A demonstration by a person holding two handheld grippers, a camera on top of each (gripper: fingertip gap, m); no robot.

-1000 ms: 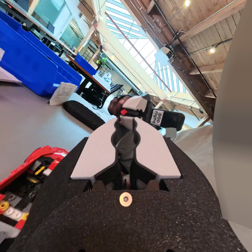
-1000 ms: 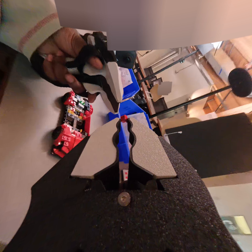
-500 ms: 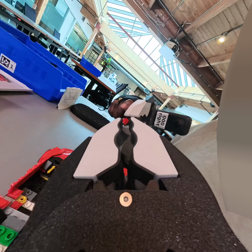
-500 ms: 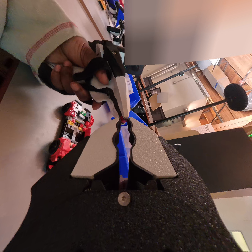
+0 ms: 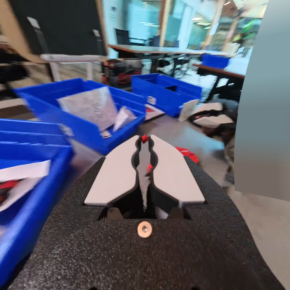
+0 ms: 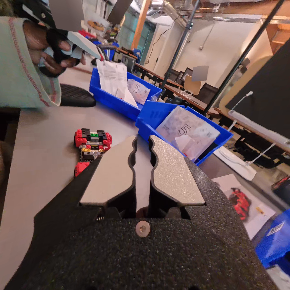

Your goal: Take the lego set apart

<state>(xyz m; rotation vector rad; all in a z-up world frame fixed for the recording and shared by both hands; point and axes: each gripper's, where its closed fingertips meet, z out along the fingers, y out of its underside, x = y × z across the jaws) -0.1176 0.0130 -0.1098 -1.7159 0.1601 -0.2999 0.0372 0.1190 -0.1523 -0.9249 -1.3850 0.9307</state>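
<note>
The left gripper pinches a tiny red brick at its tips; a slip drops it short of the bins. The right gripper is narrowly open, empty, near the car.

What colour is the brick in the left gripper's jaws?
Red brick, clearest in the left wrist view.

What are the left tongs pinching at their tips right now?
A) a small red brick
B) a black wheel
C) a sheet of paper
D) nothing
A: in the left wrist view, a small red brick sits clamped between the tips of the left tongs, near the blue bins.
</note>
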